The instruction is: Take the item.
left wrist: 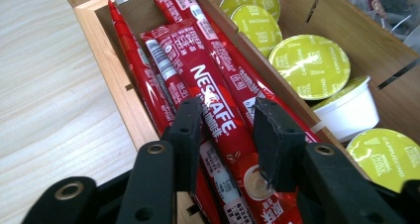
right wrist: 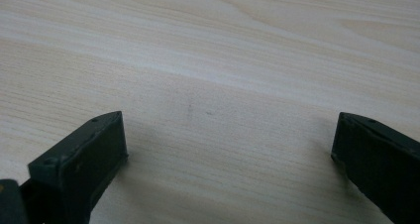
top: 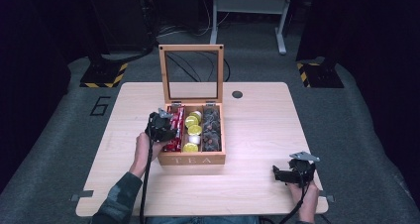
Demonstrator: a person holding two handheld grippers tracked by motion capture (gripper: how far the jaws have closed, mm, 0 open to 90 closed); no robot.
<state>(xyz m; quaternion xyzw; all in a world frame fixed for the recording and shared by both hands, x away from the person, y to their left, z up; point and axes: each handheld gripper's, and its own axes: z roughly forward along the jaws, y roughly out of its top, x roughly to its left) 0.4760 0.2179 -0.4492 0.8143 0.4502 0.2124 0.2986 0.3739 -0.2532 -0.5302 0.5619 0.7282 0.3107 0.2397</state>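
An open wooden tea box stands mid-table, and its left compartment holds several red Nescafé coffee sticks. My left gripper reaches down into that compartment. In the left gripper view its jaws are closed in on the two long edges of the topmost coffee stick, which lies on the others. My right gripper rests low over the bare table at the front right, jaws wide apart with nothing between them.
The box's middle compartment holds yellow-green capsules and a white cup; the right one holds dark packets. The glass lid stands upright at the back. A small round hole sits right of the lid.
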